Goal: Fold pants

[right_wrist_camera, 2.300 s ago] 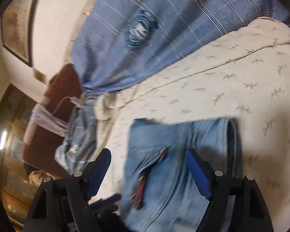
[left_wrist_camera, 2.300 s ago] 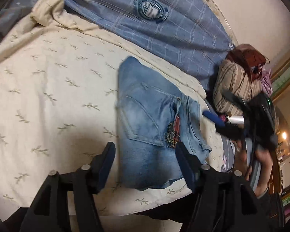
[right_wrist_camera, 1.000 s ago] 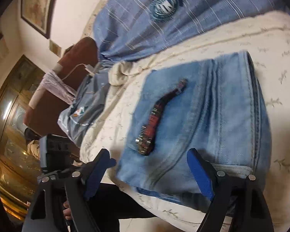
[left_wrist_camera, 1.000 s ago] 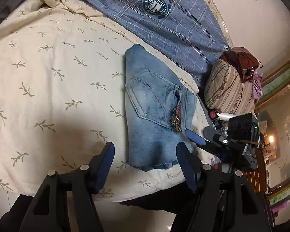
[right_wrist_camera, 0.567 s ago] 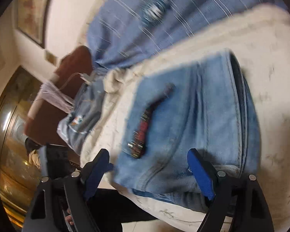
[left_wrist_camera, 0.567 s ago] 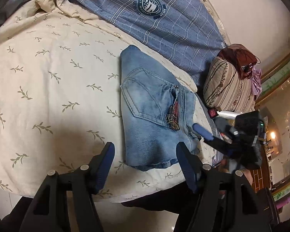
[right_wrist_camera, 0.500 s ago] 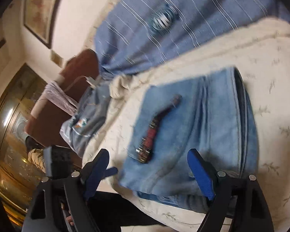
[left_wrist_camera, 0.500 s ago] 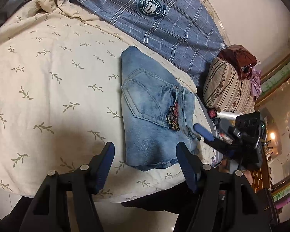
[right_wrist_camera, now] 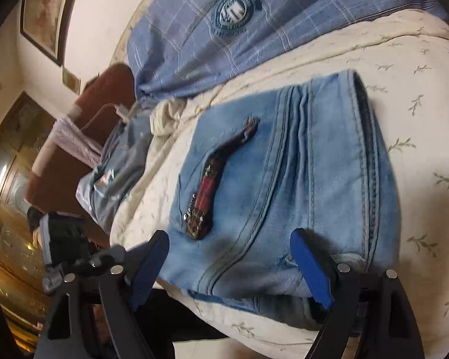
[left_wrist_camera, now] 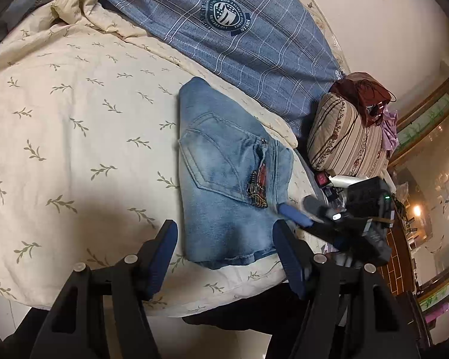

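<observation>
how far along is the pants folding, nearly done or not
Nearly done by the look of it: the jeans lie folded in a compact stack on the bedspread. Nothing in hand: left gripper and right gripper are open, gripping nothing. At most a final tidy remains.

A bed covered by a cream bedspread [left_wrist_camera: 74, 125] printed with small olive leaf sprigs; the cloth bunches into a rumpled fold at the far left corner. Folded light-blue denim jeans [left_wrist_camera: 224, 179] lie flat on it near the front edge, back pocket facing up, with a dark red studded patch [right_wrist_camera: 208, 188] beside the pocket. Along the far side, a blue plaid quilt [left_wrist_camera: 239, 39] with a round crest emblem overlaps the bedspread. At the right end, beside the jeans, rests a striped floral pillow [left_wrist_camera: 344, 140], with a reddish-brown bag [left_wrist_camera: 365, 89] on top of it.
</observation>
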{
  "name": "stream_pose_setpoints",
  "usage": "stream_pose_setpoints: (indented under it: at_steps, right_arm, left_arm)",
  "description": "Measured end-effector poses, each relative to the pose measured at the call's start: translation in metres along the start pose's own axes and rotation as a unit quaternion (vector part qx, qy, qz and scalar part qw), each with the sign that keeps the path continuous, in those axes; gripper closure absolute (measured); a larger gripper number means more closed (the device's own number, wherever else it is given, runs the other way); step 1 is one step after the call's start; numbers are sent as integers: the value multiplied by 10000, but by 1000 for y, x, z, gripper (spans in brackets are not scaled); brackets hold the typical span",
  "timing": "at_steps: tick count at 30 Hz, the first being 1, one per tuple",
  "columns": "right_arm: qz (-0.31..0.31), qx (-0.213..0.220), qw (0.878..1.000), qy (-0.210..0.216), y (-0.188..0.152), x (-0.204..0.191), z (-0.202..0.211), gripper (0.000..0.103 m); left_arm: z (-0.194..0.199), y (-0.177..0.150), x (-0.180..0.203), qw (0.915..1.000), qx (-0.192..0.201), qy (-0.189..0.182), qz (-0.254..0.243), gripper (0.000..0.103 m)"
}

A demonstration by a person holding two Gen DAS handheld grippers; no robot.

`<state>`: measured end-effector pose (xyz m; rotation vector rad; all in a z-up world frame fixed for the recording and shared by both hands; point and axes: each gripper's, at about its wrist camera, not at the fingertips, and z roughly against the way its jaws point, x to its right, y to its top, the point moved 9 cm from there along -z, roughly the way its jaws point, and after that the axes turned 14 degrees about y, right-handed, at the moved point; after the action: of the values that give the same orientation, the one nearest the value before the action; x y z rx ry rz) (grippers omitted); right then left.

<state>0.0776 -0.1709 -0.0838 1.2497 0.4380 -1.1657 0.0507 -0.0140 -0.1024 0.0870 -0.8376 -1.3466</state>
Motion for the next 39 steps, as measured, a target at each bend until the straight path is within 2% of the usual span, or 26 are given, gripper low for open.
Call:
stream_pose_setpoints:
  at_steps: [3, 6, 8, 12, 17, 21, 23, 24, 29, 33, 35, 37, 38, 39]
  right_arm:
    - [83, 197, 9997, 104, 4, -5, 9, 17]
    - [-43, -150, 9998, -152, -5, 8, -3, 17]
    - [-22, -78, 9998, -176, -1, 4, 0, 17]
    - [189, 135, 9997, -49, 22, -22, 9, 17]
    - [354, -67, 9989, -284, 58, -31, -12, 17]
    - [-12, -260, 9986, -462, 78, -3, -41, 17]
    - [-337, -540, 9955, -697, 74, 28, -59, 17]
    - [-499, -464, 9959, -599, 73, 36, -62, 17]
    - [-355, -236, 9978, -509, 79, 8, -42, 17]
    - [-203, -159, 9994, -246, 62, -15, -25, 17]
    - [-196, -325, 9990, -239, 44, -12, -26, 17]
    - [-353, -675, 9959, -498, 22, 14, -35, 17]
    - [-417, -684, 9957, -466, 18, 20, -37, 17]
    - [-427, -509, 9970, -402, 22, 15, -29, 17]
  left_arm:
    - [0, 1, 1, 10000, 6, 5, -14, 36]
    - [2, 2, 2, 10000, 53, -50, 32, 36]
    - [4, 2, 3, 9999, 69, -107, 35, 36]
    - [10, 3, 3, 9997, 119, -203, 4, 36]
    - [17, 6, 0, 9992, 193, -333, 83, 36]
    - [17, 5, 0, 9992, 196, -334, 67, 36]
    - [18, 5, -1, 9993, 193, -327, 68, 36]
    - [18, 4, -2, 9992, 191, -328, 84, 36]
    - [20, 6, -5, 9991, 221, -333, 137, 36]
    - [16, 6, -2, 9993, 209, -285, 111, 36]
    - [13, 5, 1, 9995, 182, -242, 73, 36]
    - [11, 4, 2, 9996, 155, -217, 55, 36]
    - [10, 3, 3, 9997, 154, -200, 42, 36]
    - [9, 2, 4, 9997, 147, -174, 22, 36]
